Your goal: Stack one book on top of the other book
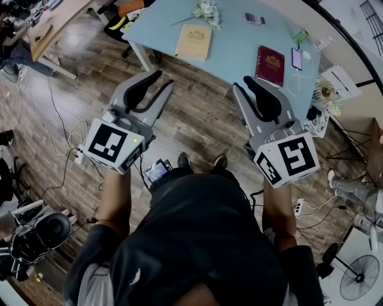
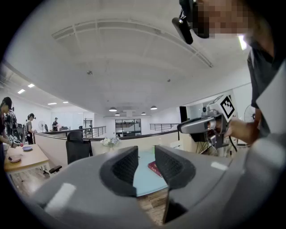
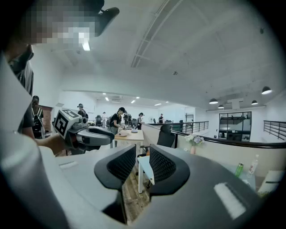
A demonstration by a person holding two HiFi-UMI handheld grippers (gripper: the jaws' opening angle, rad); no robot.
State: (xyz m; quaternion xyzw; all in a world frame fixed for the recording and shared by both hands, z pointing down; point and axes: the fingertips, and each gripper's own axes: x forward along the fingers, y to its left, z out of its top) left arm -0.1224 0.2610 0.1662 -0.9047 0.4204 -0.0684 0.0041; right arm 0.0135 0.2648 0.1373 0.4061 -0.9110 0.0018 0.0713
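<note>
- While you stand on the wooden floor (image 1: 203, 122), short of the pale blue surface (image 1: 233, 45), you hold both grippers out ahead of you, roughly level and side by side.
- Your left gripper (image 1: 163, 80) has its fingers (image 2: 125, 167) a little apart, with nothing between them. Its own view shows the surface and the red book (image 1: 270, 65) through the gap.
- Your right gripper (image 1: 242, 85) also has its fingers (image 3: 163, 165) narrowly parted and holds nothing. Floorboards and an edge of the surface show between them.
- Neither gripper touches the surface or anything on it.
- Just past your right gripper, the red book lies flat, cover up, near the surface's near edge.
- A phone (image 1: 297, 58) lies just beside that book on its right, and a white cable (image 1: 293, 83) loops below the phone.
- Farther left, ahead of your left gripper, the tan book (image 1: 194, 41) lies flat. It is well apart from the red one, with bare surface between them, so neither book is on the other.
- At the far side lie a spray of white flowers (image 1: 206, 10) and a calculator (image 1: 255, 19).
</note>
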